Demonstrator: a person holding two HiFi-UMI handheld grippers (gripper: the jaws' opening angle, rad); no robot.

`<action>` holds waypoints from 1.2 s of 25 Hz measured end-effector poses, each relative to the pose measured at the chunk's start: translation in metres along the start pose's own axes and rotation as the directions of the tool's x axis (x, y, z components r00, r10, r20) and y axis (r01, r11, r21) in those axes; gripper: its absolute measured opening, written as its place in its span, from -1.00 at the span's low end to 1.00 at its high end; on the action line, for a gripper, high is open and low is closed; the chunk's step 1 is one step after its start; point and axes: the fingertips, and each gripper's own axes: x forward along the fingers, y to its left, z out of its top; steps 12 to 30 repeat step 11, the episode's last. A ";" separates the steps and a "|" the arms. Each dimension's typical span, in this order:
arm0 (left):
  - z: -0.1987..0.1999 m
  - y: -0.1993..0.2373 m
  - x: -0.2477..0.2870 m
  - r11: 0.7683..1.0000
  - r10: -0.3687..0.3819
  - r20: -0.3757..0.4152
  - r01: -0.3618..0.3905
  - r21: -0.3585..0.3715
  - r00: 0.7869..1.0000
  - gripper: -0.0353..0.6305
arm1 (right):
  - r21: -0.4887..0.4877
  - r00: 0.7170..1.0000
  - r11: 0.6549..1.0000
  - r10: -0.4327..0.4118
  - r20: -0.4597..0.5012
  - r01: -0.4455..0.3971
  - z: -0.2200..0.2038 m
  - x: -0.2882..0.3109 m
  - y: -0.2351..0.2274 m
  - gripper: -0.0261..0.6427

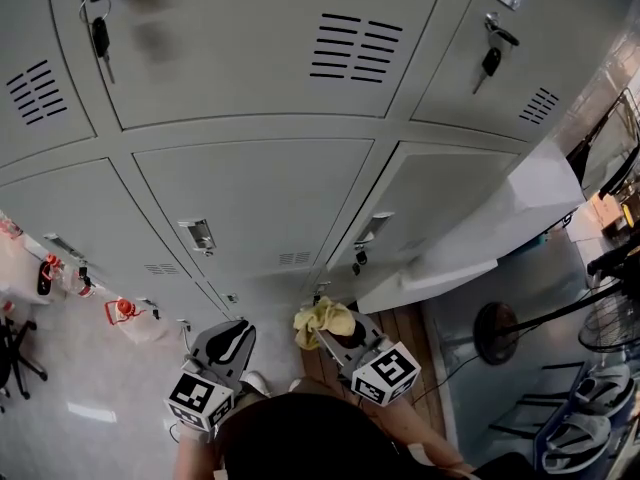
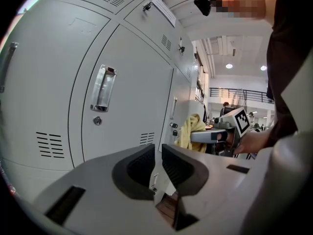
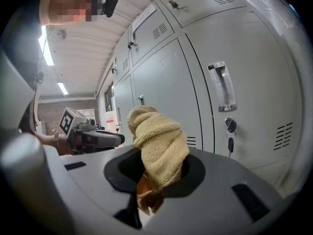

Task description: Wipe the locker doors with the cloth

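Observation:
Grey metal locker doors [image 1: 250, 198] fill the head view; each has a recessed handle [image 1: 199, 234] and vent slots. My right gripper [image 1: 332, 334] is shut on a bunched yellow cloth [image 1: 322, 318], held a short way off the low lockers. In the right gripper view the cloth [image 3: 159, 141] sticks up from the right gripper [image 3: 159, 173], with a locker door [image 3: 166, 92] beyond it. My left gripper [image 1: 235, 338] is to its left, shut and holding nothing. The left gripper [image 2: 157, 163] faces a lower door [image 2: 132, 106], and the cloth [image 2: 190, 131] shows past it.
Keys hang from locks [image 1: 100, 33] [image 1: 490, 60] [image 3: 230, 131]. A pale locker door [image 1: 500, 218] stands swung out at the right. A fan's stand [image 1: 495, 328] and chairs [image 1: 590, 408] are on the floor at the right, and red-tagged items [image 1: 122, 310] at the left.

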 end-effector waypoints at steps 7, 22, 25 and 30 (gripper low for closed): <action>-0.005 -0.003 -0.001 1.000 0.015 -0.015 -0.015 -0.001 1.000 -0.79 | 0.004 1.000 1.000 0.011 -0.007 -0.011 -0.005 -0.002 -0.001 -0.69; -0.005 -0.002 -0.003 1.000 0.031 -0.017 -0.031 -0.006 0.999 -0.79 | 0.000 1.000 1.000 0.019 -0.010 -0.019 -0.007 -0.002 -0.001 -0.69; -0.005 -0.002 -0.003 1.000 0.031 -0.017 -0.031 -0.006 0.999 -0.79 | 0.000 1.000 1.000 0.019 -0.010 -0.019 -0.007 -0.002 -0.001 -0.69; -0.005 -0.002 -0.003 1.000 0.031 -0.017 -0.031 -0.006 0.999 -0.79 | 0.000 1.000 1.000 0.019 -0.010 -0.019 -0.007 -0.002 -0.001 -0.69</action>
